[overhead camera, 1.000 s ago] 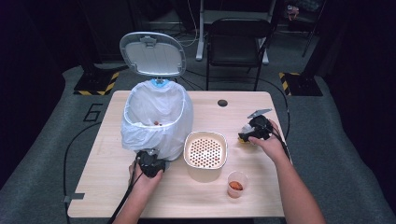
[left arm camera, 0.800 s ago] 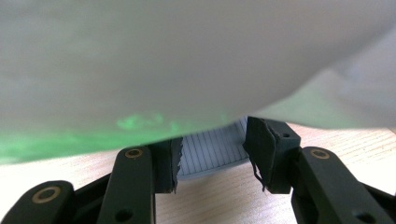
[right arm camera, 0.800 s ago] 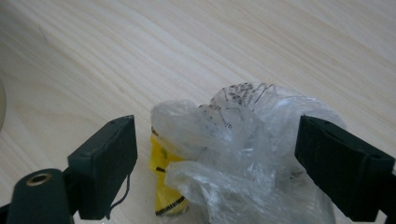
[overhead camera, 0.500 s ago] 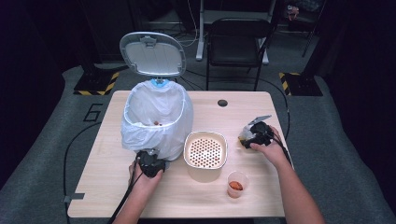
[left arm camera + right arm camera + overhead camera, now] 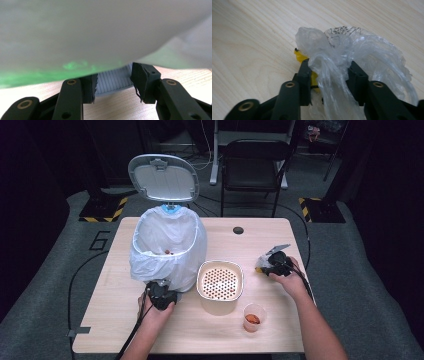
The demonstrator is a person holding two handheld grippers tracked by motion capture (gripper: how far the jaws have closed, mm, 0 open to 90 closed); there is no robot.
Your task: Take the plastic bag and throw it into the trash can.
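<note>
In the high view, a lidded bin lined with a white bag (image 5: 167, 247), a perforated strainer bowl (image 5: 220, 281) and a small cup (image 5: 253, 316) are seen on the counter (image 5: 115, 325). In the left gripper view, the left hand-held gripper (image 5: 113, 83) is held open against the bin's base, the bag overhanging it. In the right gripper view, the right hand-held gripper (image 5: 329, 81) is clamped on a crumpled clear plastic wrapper (image 5: 352, 57), a yellow scrap (image 5: 300, 57) beside it.

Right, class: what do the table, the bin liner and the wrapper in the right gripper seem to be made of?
Table: pale wood or wood-look laminate, matt; fine grain lines show in the right gripper view.
Bin liner: thin white plastic film, translucent; it sags and creases over the rim.
Wrapper: clear, glossy crinkled plastic film, with something yellow in it; the right gripper pinches it.
</note>
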